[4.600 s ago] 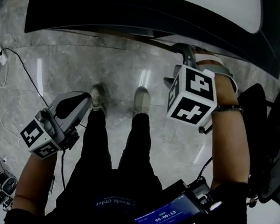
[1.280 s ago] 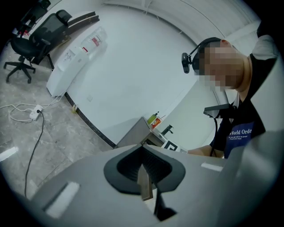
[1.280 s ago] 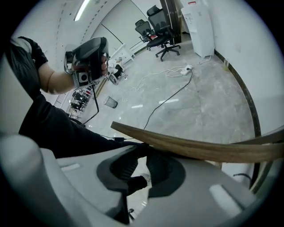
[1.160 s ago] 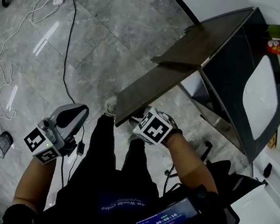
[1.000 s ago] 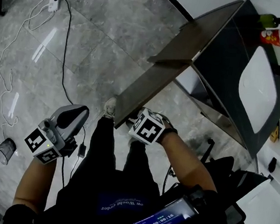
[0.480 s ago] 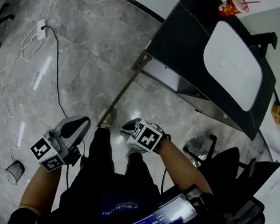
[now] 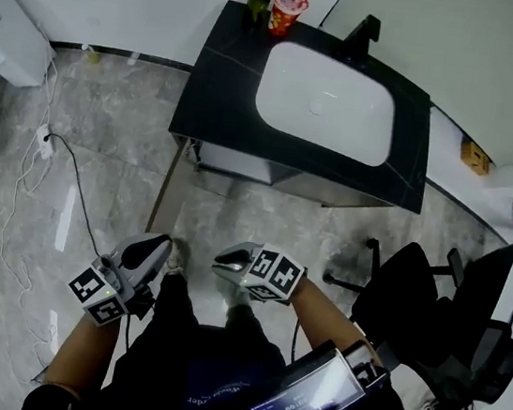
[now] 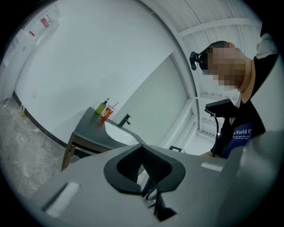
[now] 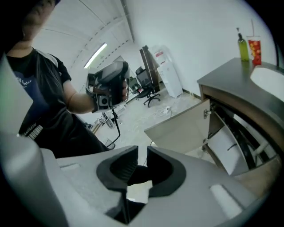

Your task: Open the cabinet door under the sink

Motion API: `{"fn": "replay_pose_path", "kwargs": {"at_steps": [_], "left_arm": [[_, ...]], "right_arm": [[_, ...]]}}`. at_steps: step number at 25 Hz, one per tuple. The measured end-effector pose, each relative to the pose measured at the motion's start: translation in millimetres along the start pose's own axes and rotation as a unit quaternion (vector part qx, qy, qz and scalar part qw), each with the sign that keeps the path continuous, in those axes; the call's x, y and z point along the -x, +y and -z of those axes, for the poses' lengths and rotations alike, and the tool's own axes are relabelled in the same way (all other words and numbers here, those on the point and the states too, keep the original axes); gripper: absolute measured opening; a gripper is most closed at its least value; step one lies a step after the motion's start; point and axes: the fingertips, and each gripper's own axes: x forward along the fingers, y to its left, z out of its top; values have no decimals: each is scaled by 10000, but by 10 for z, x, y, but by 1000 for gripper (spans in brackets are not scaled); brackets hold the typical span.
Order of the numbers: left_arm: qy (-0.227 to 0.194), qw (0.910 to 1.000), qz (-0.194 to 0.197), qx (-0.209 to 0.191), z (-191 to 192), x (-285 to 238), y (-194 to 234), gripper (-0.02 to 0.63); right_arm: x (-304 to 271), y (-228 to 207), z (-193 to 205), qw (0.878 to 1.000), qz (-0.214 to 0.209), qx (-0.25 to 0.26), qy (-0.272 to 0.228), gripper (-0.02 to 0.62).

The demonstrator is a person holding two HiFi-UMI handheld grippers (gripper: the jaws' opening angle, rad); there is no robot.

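The black vanity top [image 7: 218, 85] with its white basin [image 7: 323, 100] stands ahead of me. Its cabinet door [image 7: 165, 194] hangs swung open at the left, seen edge-on from above. In the right gripper view the door [image 9: 182, 126] stands wide, with the cabinet's inside [image 9: 226, 148] showing. My left gripper [image 7: 143, 259] and right gripper [image 7: 234, 261] hover by my knees, apart from the door. The left gripper's [image 8: 142, 148] jaws meet with nothing in them. The right gripper's [image 9: 142, 153] jaws show a narrow empty gap.
A green bottle [image 7: 259, 1], a red cup [image 7: 288, 10] and a black faucet [image 7: 361, 36] stand at the back of the top. Black office chairs [image 7: 414, 297] stand at the right. A cable [image 7: 46, 151] trails over the floor on the left, near a white unit [image 7: 9, 46].
The door swung open since the oldest frame. Both grippers rose and drew back from it, and the view lifted from the floor to the whole vanity.
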Motion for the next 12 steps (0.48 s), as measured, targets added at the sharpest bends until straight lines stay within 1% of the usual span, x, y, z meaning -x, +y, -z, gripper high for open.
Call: {"fn": "replay_pose_path", "kwargs": {"at_steps": [1,4,6,9,12], "left_arm": [[-47,9999,146,-44,-94,-124,-122,0],[17,9987,443,-268,-254,-391,-468,0],[-6,9974,652,-312,-381,-543,-758,0],[193,9941,843,-651,-480,-696,-1064,0],[229,9905,1062,-844,-642,-792,-1375,0]], "right_arm": [[168,7,-18,9998,82,-42,-191,63],[677,81,-40,9966,346,-155,-729,63],[1021,159,-45,9926,546,-217,-1064,63],[1517,255,-117,9830,897,-273,-1579,63],[1961,393,-259,9697,1195,-229,-2116,63]]}}
